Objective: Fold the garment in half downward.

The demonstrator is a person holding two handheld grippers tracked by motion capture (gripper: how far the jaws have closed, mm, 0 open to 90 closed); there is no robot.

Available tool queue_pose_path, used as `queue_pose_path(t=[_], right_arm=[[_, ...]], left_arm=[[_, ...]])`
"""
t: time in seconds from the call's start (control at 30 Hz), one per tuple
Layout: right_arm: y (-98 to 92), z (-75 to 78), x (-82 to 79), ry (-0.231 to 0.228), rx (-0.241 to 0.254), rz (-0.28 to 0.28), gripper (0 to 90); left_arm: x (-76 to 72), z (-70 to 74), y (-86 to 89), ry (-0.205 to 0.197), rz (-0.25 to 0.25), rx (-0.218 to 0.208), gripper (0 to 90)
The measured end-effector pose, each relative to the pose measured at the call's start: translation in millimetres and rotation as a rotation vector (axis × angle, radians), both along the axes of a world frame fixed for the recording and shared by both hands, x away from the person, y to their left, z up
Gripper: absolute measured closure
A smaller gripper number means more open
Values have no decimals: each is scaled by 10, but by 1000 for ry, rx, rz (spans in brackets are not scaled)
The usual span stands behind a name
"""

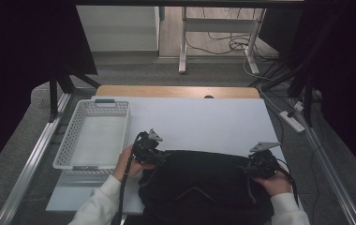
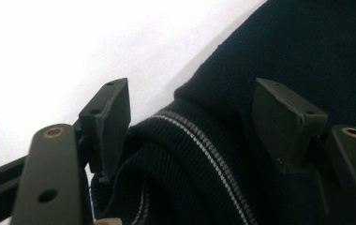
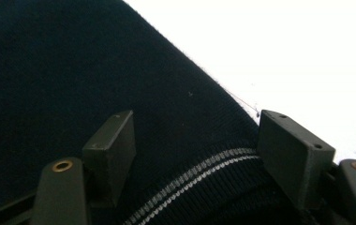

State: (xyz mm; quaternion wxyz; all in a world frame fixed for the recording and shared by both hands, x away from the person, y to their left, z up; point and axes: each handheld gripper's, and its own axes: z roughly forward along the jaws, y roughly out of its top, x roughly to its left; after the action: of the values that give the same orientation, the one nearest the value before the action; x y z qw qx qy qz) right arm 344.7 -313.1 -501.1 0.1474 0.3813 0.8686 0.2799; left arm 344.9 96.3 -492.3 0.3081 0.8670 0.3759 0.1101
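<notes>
A dark knitted garment (image 1: 204, 183) lies bunched on the white table top (image 1: 204, 117) near the front edge. My left gripper (image 1: 161, 157) sits at its left edge, my right gripper (image 1: 244, 168) at its right edge, each held in a hand. In the left gripper view the jaws of the left gripper (image 2: 197, 117) stand apart, with the garment's ribbed hem and its pale stripe (image 2: 199, 140) bulging between them, unsqueezed. In the right gripper view the right gripper (image 3: 204, 140) is open too, over the striped hem (image 3: 199, 176) and the flat dark cloth (image 3: 73, 70).
A white perforated basket (image 1: 73, 136) stands at the table's left side, with nothing in it. White surface stretches behind the garment to the wooden back edge (image 1: 176, 91). Cables and a power strip (image 1: 292, 119) lie on the floor to the right.
</notes>
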Motion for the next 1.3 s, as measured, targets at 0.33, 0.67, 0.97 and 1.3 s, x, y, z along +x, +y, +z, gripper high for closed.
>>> queue_pose_path(t=[0.33, 0.67, 0.97, 1.3], right_arm=[[-49, -26, 25, 4, -6, -12, 286], [-80, -35, 87, -12, -37, -40, 237], [-109, -43, 151, -9, -54, -43, 194], [-141, -36, 105, 31, -14, -17, 384]], left_arm=[[19, -99, -50, 32, -1, 41, 311], [58, -247, -106, 74, -32, 81, 273], [62, -273, -148, 69, -61, 105, 274], [65, -264, -129, 66, -69, 92, 347]])
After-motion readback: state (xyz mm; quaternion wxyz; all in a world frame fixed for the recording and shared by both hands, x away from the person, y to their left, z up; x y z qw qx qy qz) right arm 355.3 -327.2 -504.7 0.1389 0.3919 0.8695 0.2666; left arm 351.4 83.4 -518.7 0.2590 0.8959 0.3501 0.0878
